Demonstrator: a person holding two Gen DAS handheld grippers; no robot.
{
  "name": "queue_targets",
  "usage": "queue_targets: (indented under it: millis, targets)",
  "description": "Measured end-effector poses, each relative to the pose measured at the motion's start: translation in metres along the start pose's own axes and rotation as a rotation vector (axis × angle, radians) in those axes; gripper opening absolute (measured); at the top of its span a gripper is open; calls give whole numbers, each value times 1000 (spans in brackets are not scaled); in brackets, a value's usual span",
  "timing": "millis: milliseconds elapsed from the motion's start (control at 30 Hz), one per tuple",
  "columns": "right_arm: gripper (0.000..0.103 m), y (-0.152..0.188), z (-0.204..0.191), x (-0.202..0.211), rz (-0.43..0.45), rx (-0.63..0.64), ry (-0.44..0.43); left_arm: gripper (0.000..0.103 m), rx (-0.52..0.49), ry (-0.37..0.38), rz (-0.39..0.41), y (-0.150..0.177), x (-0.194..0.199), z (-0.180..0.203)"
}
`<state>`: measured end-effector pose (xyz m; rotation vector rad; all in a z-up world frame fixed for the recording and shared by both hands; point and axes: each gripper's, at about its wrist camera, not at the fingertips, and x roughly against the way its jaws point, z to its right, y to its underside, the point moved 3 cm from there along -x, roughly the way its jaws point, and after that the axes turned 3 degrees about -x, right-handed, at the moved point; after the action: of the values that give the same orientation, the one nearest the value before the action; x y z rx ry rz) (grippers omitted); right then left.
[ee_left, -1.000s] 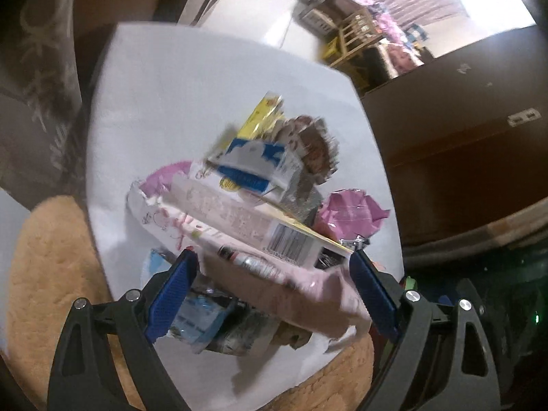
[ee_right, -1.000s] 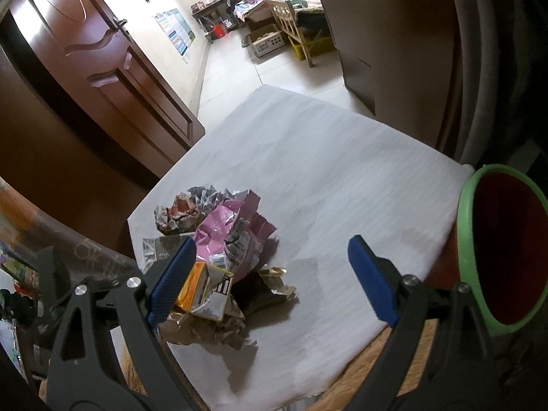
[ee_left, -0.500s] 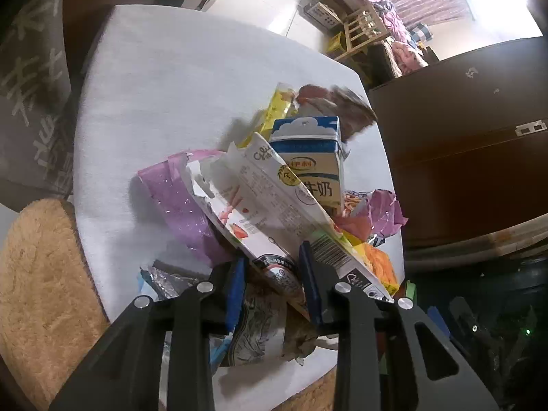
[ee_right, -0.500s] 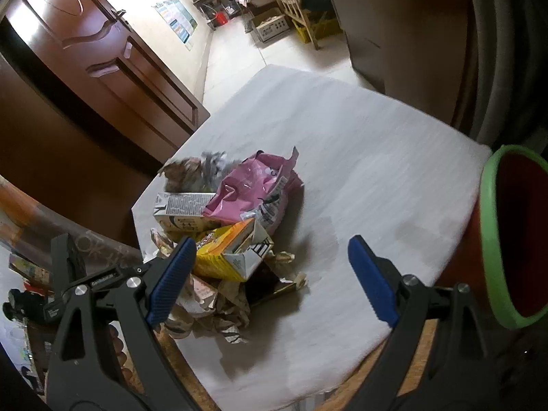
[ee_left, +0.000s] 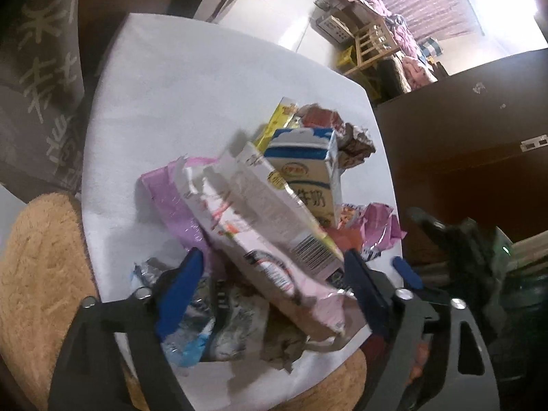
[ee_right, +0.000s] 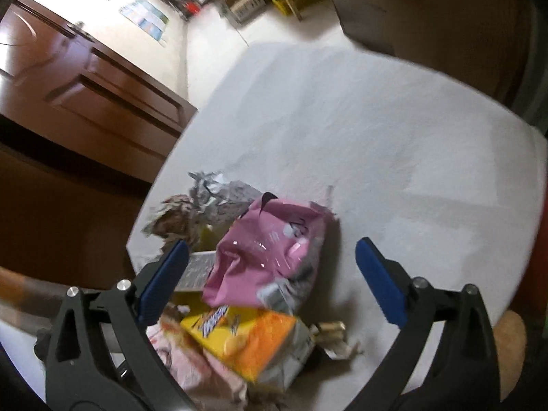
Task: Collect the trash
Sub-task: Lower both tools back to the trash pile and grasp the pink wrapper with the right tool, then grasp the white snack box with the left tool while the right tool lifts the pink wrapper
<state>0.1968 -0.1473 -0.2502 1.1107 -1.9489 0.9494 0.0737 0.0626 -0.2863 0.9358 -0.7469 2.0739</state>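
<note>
I judge this to be the gathering step: the trash lies heaped at the near edge of the white-covered desk [ee_left: 205,78], and neither tool has hold of any of it.

Nearest to me, my left tool [ee_left: 272,270] stands with its blue pads wide apart, straddling the low end of a long pale-pink torn carton [ee_left: 274,239] that slants up and away over crumpled silver wrappers [ee_left: 205,311]. I cannot tell whether a pad touches the carton; nothing looks pinched. My right tool [ee_right: 272,260] is spread open too, hanging over the same heap from its other side, with a yellow-orange snack box [ee_right: 246,339] just under it and a pink foil bag [ee_right: 270,257] between the fingers (loose, not gripped).

Farther in, a blue-and-white milk carton [ee_left: 308,174] stands upright behind the pink one, with a yellow wrapper [ee_left: 279,120] and a brown crumpled wrapper [ee_left: 342,130] beyond it. The far half of the desk is bare cloth.

Next, I think, one tool must close on a single firm piece. The long carton looks the best hold, though lifting it may topple the milk carton leaning beside it. The bin is not in view (I would have to find it first).
</note>
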Motion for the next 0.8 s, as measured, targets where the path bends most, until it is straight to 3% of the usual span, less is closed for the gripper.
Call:
queue_targets:
  millis: [133,167,200,267,300,433,500,600,800]
  targets:
    - [95,3,1,-33,-75,-12,16,89,3,-35,13,-5,-12,15]
    - [91,6,2,-37,-87,-12,7,89,9,-44,1,-6,-19,18]
    - [81,8,2,-39,-90,-10,1,89,16,-57,-13,-6,-24,19]
    - [74,14,2,-37,-75,5,-30,89,54,-89,-34,-5,-35,16]
    - [65,16,1,-35,-61,16,-40,89,67,-101,-38,-5,-38,16]
    - [55,21,-2,-23,-38,52,-80,89,63,-145,-21,0,-44,12]
    - [44,23,-3,-17,-26,65,-91,89,50,-139,-14,-1,-44,12]
    - [43,26,-3,-4,-4,78,-119,86,46,-96,-15,-2,-41,9]
    - [43,24,3,25,34,78,-167,72,51,-42,-3,-2,-31,-2]
